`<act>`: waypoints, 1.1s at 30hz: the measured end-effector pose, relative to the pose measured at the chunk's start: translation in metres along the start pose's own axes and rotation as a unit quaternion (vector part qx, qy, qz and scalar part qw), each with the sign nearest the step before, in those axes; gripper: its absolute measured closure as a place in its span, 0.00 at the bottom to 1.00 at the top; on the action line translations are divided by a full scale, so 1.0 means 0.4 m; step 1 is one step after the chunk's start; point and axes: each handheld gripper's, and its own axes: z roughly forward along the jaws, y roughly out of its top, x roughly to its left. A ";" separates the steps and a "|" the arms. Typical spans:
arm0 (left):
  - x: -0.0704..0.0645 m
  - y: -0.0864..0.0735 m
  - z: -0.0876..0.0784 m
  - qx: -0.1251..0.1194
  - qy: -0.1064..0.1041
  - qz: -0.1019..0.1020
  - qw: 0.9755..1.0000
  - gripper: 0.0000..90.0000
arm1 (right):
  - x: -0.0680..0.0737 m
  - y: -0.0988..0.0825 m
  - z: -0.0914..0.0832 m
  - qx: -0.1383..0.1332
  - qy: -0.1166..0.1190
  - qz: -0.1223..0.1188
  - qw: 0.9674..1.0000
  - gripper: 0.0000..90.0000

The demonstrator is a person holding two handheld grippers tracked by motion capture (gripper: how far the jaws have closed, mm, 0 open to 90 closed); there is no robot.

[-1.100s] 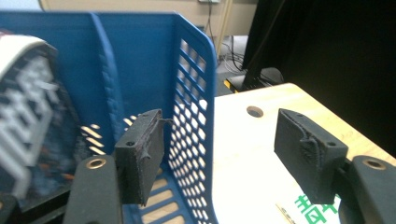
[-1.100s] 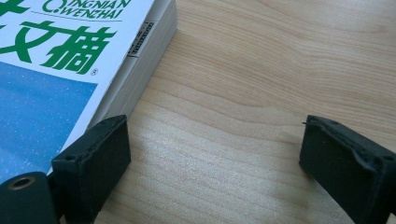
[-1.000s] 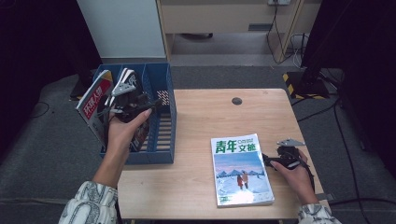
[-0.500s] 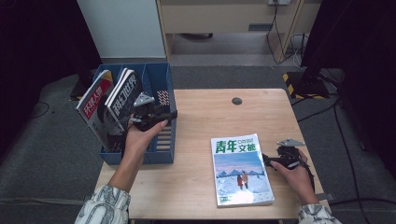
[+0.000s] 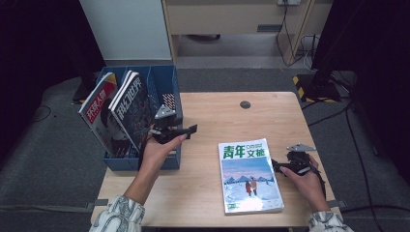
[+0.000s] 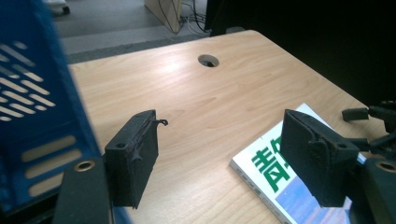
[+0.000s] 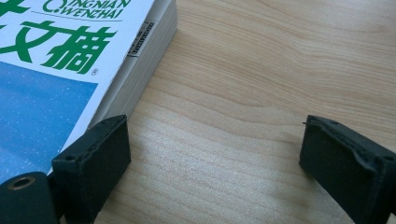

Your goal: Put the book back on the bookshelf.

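Observation:
A thick magazine (image 5: 249,176) with green characters and a blue snow scene lies flat on the wooden table (image 5: 212,116), front right. My right gripper (image 5: 278,166) rests low beside its right edge, open, with bare wood between its jaws (image 7: 219,158) and the magazine's spine (image 7: 140,60) just left of one jaw. My left gripper (image 5: 186,131) hovers open over the table beside the blue file rack (image 5: 164,72), holding nothing (image 6: 224,154). Beyond its jaws lies the magazine (image 6: 271,177).
Two magazines stand leaning in the rack: a red-and-white one (image 5: 99,108) and a dark one (image 5: 130,104). The rack's slotted wall (image 6: 32,116) is close to the left jaw. A cable hole (image 5: 245,104) sits at the table's far middle. Cables trail on the floor to the right.
My left gripper has drawn away from the magazines in the rack, moving right and out over the table. The right gripper and the flat magazine have not moved.

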 end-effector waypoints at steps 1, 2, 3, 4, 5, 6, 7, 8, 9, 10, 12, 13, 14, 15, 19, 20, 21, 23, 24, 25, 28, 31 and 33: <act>-0.005 -0.003 0.006 0.003 -0.003 0.001 1.000 0.30 | 0.000 0.000 0.000 0.000 0.000 0.000 1.000 0.10; -0.011 -0.005 0.011 0.006 -0.006 0.003 1.000 0.30 | 0.000 0.000 0.000 0.000 0.000 0.000 1.000 0.10; -0.016 -0.008 0.017 0.008 -0.007 0.002 1.000 0.30 | 0.000 0.000 0.000 0.000 0.000 0.000 1.000 0.10; -0.021 -0.010 0.022 0.009 -0.010 0.005 1.000 0.30 | 0.000 0.000 0.000 0.000 0.000 0.000 1.000 0.10; -0.027 -0.012 0.027 0.010 -0.013 0.005 1.000 0.30 | 0.000 0.000 0.000 0.000 0.000 0.001 1.000 0.10; -0.032 -0.015 0.032 0.012 -0.015 0.007 1.000 0.30 | 0.000 0.000 0.000 0.000 0.000 0.001 1.000 0.09; -0.038 -0.017 0.037 0.013 -0.018 0.008 1.000 0.30 | -0.001 0.000 0.000 0.001 0.001 -0.001 1.000 0.09; -0.044 -0.020 0.041 0.016 -0.020 0.011 1.000 0.30 | -0.001 0.000 0.000 0.000 0.001 0.001 1.000 0.09; -0.050 -0.024 0.047 0.017 -0.023 0.012 1.000 0.29 | -0.001 0.000 0.000 0.000 0.001 0.001 1.000 0.09; -0.056 -0.027 0.053 0.019 -0.025 0.014 0.999 0.29 | -0.001 0.000 0.000 0.000 0.001 0.001 1.000 0.09; -0.068 -0.036 0.064 0.023 -0.029 0.019 0.999 0.29 | -0.001 0.000 -0.001 0.001 0.001 0.002 1.000 0.09; -0.074 -0.042 0.070 0.025 -0.031 0.019 0.999 0.29 | -0.001 0.000 -0.002 0.004 0.001 0.002 1.000 0.09; -0.080 -0.047 0.076 0.027 -0.034 0.021 0.999 0.29 | -0.001 0.001 -0.004 0.007 0.001 0.001 1.000 0.10; -0.086 -0.053 0.082 0.031 -0.037 0.023 0.999 0.29 | -0.002 0.002 -0.007 0.009 0.000 -0.001 1.000 0.10; -0.111 -0.078 0.110 0.043 -0.043 0.033 0.998 0.29 | -0.002 0.007 -0.030 -0.007 -0.003 0.000 1.000 0.13; -0.119 -0.085 0.118 0.047 -0.046 0.036 0.997 0.29 | -0.002 0.007 -0.036 -0.011 -0.002 -0.002 1.000 0.14; -0.126 -0.094 0.126 0.051 -0.049 0.037 0.997 0.29 | -0.002 0.007 -0.043 -0.014 0.000 -0.007 1.000 0.16; -0.142 -0.110 0.143 0.056 -0.051 0.041 0.996 0.29 | 0.001 0.007 -0.055 -0.015 0.005 -0.009 1.000 0.18; -0.149 -0.117 0.152 0.060 -0.052 0.046 0.996 0.29 | 0.002 0.006 -0.061 -0.015 0.007 -0.012 1.000 0.18; -0.155 -0.124 0.161 0.064 -0.053 0.047 0.995 0.29 | 0.004 0.004 -0.067 -0.015 0.008 -0.013 1.000 0.18; -0.167 -0.143 0.184 0.070 -0.060 0.041 0.995 0.29 | 0.008 0.002 -0.081 -0.021 0.011 -0.020 1.000 0.19; -0.176 -0.160 0.205 0.079 -0.062 0.041 0.994 0.29 | 0.016 0.000 -0.095 -0.025 0.018 -0.025 0.999 0.20; -0.181 -0.169 0.216 0.084 -0.060 0.045 0.994 0.29 | 0.021 0.000 -0.102 -0.030 0.020 -0.033 0.999 0.20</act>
